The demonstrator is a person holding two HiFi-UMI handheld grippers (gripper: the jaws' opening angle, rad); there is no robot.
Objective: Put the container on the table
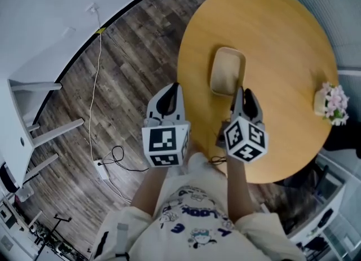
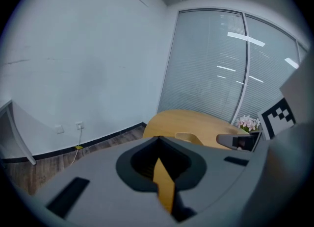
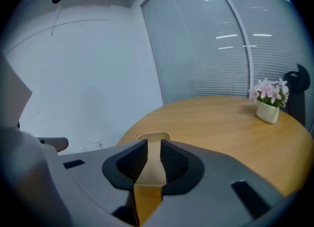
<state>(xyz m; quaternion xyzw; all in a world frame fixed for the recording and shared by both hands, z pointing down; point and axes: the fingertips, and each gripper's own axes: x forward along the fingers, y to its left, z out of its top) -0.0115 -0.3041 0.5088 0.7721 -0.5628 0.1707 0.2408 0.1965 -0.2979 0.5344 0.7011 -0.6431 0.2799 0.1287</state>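
the container [image 1: 227, 69], a shallow beige tray with rounded corners, lies flat on the round wooden table [image 1: 271, 29], in the half of the table top that is nearer to the person. the right gripper [image 1: 241, 92] reaches to the near end of the container, at its right corner. in the right gripper view the right gripper [image 3: 149, 148] has its jaws drawn close, and the beige of the container [image 3: 153, 137] fills the narrow gap between them, so this tool is clamped on the near end of the container while the container rests on the table [image 3: 221, 123]. the left gripper [image 1: 172, 93] is held beside the table edge, over the wooden floor [image 1: 130, 57], apart from the container. in the left gripper view the left gripper [image 2: 157, 140] has its jaws pressed together at the tips, with nothing between them; only a thin wedge of the table colour shows behind the tips. a small pot of pink flowers [image 1: 330, 103] stands near the right edge of the table, well apart from the container. on the floor a white cable [image 1: 95, 85] runs along the wall to a power strip [image 1: 102, 168].
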